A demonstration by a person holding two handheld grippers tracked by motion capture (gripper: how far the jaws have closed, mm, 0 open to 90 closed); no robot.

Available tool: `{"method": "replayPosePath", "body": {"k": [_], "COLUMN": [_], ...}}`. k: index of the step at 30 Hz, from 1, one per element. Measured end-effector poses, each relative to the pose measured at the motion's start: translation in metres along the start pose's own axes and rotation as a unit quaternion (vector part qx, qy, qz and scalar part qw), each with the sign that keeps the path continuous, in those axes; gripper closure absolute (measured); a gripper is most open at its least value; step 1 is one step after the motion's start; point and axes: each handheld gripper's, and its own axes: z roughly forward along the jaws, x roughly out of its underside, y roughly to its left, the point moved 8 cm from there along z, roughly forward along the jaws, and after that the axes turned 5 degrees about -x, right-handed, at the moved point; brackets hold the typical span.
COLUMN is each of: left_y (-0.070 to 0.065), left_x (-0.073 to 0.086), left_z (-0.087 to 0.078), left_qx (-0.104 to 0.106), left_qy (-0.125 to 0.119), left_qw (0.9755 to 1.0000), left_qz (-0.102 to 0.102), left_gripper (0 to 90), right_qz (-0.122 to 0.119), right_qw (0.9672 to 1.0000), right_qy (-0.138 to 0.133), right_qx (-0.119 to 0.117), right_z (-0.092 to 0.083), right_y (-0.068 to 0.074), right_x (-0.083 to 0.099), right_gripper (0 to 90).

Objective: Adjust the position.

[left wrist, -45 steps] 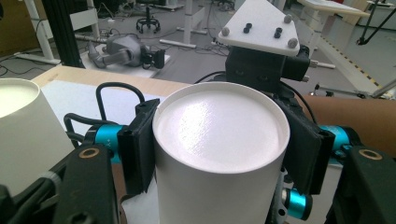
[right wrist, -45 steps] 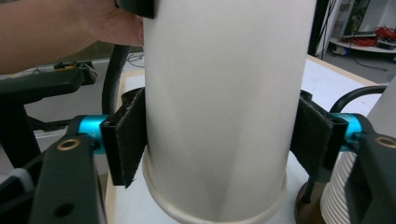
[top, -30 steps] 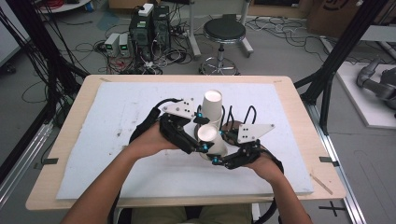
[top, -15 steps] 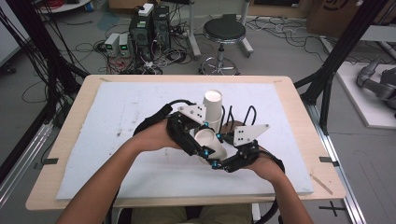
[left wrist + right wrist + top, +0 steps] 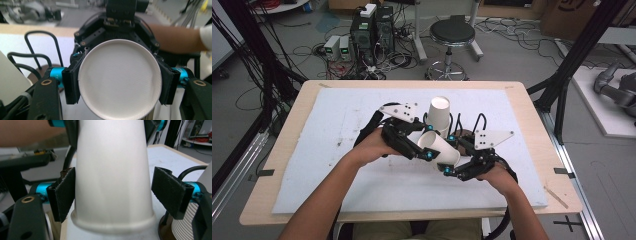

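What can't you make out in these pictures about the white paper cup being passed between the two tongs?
- High view: the inside of the tilted white paper cup; its mouth faces away, toward the right tongs.
- Left gripper view: the cup's flat base blocks the wall and rim behind it.
- Right gripper view: the cup's wall runs off the top edge, hiding the left tongs gripping it.
- High view: the upside-down white paper cup hides what it stands on.

— The paper cup (image 5: 439, 147)? Plain white, no print; the second cup (image 5: 439, 114) too.
— And each tool (image 5: 426, 150)?
— Black, turquoise joints. The surface (image 5: 337, 125) looks white, faintly speckled, wood-edged.
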Motion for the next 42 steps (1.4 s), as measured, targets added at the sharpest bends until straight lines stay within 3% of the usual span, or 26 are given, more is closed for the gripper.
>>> {"method": "replayPosePath", "body": {"k": [2,4,10,14,17,18,19,20,26,30,38,40,42], "left_y": [0.001,0.003,0.004,0.003,0.003,0.004,0.005,0.006,0.005,0.003,0.003,0.000,-0.001], "left_x": [-0.001,-0.001,0.000,0.002,0.007,0.009,0.011,0.014,0.010,0.008,0.010,0.011,0.012], "left_z": [-0.001,-0.001,0.000,0.001,0.001,0.002,0.002,0.001,-0.006,-0.007,-0.003,-0.002,-0.002], "left_qx": [0.005,0.007,0.005,0.004,-0.004,-0.010,-0.021,-0.037,-0.045,-0.023,-0.001,0.019,0.022], "left_qy": [-0.037,-0.060,-0.069,-0.061,-0.036,-0.024,-0.012,0.014,0.057,0.097,0.118,0.118,0.119], "left_qw": [0.9991,0.9978,0.9971,0.9973,0.9986,0.9990,0.9990,0.9987,0.9974,0.9951,0.9930,0.9928,0.9926], "left_qz": [-0.020,-0.027,-0.031,-0.039,-0.039,-0.038,-0.038,-0.032,-0.004,0.002,0.002,0.008,0.009], "left_gripper": [34.5,34.7,34.7,33.7,33.1,28.1,28.1,23.7,22.5,22.5,24.1,32.0,33.1], "right_qz": [0.004,0.007,0.004,0.003,0.000,0.001,0.001,-0.001,-0.007,-0.013,-0.021,-0.023,-0.025], "right_qw": [1.0000,0.9999,0.9998,0.9999,0.9999,1.0000,1.0000,1.0000,0.9999,0.9998,0.9994,0.9991,0.9990], "right_qy": [-0.008,-0.014,-0.019,-0.016,-0.012,-0.008,-0.008,-0.004,0.012,0.016,0.028,0.036,0.036], "right_qx": [0.001,0.001,0.005,-0.005,-0.006,-0.004,-0.004,0.000,0.000,-0.007,-0.007,-0.008,-0.008], "right_z": [-0.001,-0.001,-0.002,-0.004,-0.004,-0.005,-0.005,-0.006,-0.004,-0.002,-0.001,0.000,0.000], "right_y": [-0.001,-0.002,-0.002,-0.001,-0.001,-0.002,-0.002,-0.003,-0.002,0.001,0.003,0.003,0.003], "right_x": [-0.001,0.000,-0.001,-0.001,0.000,0.000,0.000,0.000,0.002,0.001,0.002,0.004,0.004], "right_gripper": [21.5,21.4,24.9,27.9,27.9,27.9,27.9,28.1,28.2,28.3,28.3,28.3,28.6]}}
